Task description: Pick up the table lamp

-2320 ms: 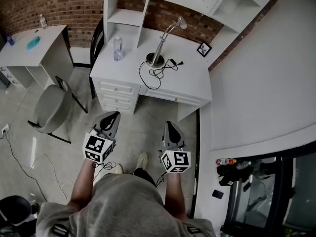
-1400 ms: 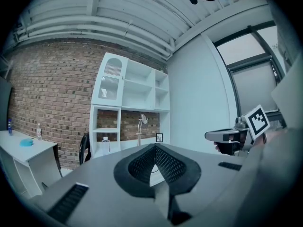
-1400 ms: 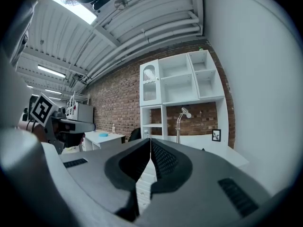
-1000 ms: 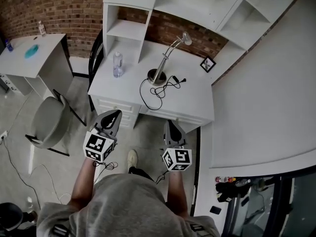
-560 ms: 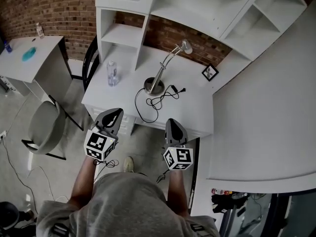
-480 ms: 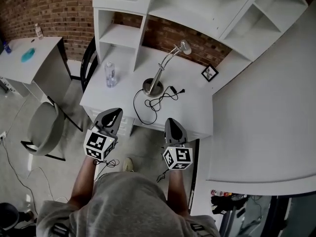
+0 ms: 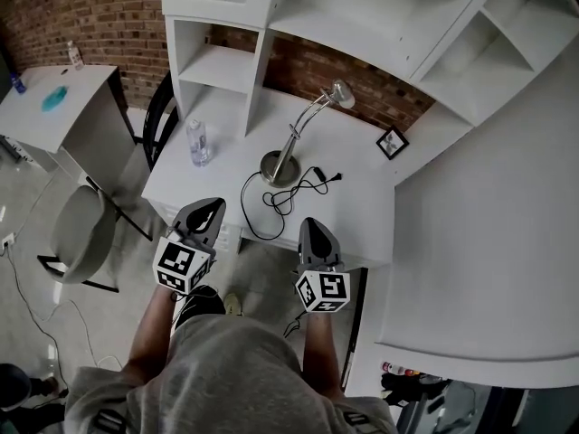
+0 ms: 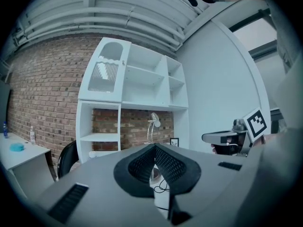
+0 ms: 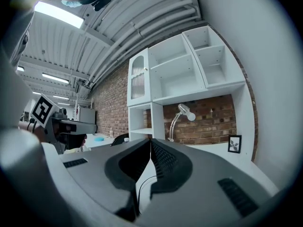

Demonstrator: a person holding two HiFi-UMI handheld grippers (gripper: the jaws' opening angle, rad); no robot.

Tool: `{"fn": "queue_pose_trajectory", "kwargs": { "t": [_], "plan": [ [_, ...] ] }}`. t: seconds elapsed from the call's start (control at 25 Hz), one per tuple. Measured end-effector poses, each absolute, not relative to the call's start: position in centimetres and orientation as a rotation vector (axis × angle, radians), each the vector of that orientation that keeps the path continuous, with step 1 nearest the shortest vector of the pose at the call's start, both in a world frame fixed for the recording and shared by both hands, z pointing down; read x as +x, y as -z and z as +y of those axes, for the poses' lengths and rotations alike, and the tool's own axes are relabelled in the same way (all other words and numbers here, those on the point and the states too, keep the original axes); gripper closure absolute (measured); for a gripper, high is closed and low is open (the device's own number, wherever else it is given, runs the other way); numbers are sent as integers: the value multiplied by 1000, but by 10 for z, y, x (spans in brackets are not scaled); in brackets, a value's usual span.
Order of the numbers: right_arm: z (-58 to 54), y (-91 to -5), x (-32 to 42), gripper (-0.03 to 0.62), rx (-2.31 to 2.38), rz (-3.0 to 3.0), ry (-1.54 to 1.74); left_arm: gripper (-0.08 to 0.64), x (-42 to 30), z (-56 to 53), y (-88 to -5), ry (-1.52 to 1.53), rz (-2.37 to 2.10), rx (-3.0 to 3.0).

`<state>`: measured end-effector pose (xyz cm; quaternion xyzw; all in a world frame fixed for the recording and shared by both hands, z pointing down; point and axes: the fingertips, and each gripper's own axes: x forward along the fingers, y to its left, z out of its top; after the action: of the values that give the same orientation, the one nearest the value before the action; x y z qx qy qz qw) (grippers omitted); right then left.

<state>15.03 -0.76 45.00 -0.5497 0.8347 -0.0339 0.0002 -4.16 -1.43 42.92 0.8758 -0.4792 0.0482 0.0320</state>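
A silver table lamp (image 7: 289, 147) stands on the white desk (image 7: 362, 215), with a round base, a curved neck and a small shade (image 7: 341, 93). Its black cord (image 7: 271, 197) lies looped in front of the base. The lamp also shows far ahead in the left gripper view (image 8: 152, 124) and in the right gripper view (image 9: 179, 119). My left gripper (image 7: 206, 213) and right gripper (image 7: 311, 231) hover side by side at the desk's near edge, short of the lamp. Both are shut and hold nothing.
A clear water bottle (image 7: 197, 143) stands at the desk's left end. A small framed picture (image 7: 392, 142) sits at the back right. White shelves (image 7: 298, 16) rise over the desk against a brick wall. A grey chair (image 7: 77, 233) and a second white table (image 7: 54, 98) stand to the left.
I have walked closer to the desk. Both grippers have moved forward from over the floor to the desk's near edge. Their jaws stay shut.
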Motion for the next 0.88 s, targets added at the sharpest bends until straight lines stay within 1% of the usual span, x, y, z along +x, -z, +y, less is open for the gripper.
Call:
{"fn": "queue_pose_trajectory", "kwargs": {
  "t": [0.2, 0.4, 0.88],
  "plan": [
    [-21, -463, 152, 569, -1722, 2624, 154, 555, -41, -27, -438, -205, -1474, 2688],
    [-40, -468, 155, 569, -1741, 2604, 187, 557, -42, -47, -441, -193, -1457, 2683],
    [-122, -491, 161, 569, -1811, 2600, 236, 557, -43, -143, -470, -225, -1398, 2665]
  ]
}}
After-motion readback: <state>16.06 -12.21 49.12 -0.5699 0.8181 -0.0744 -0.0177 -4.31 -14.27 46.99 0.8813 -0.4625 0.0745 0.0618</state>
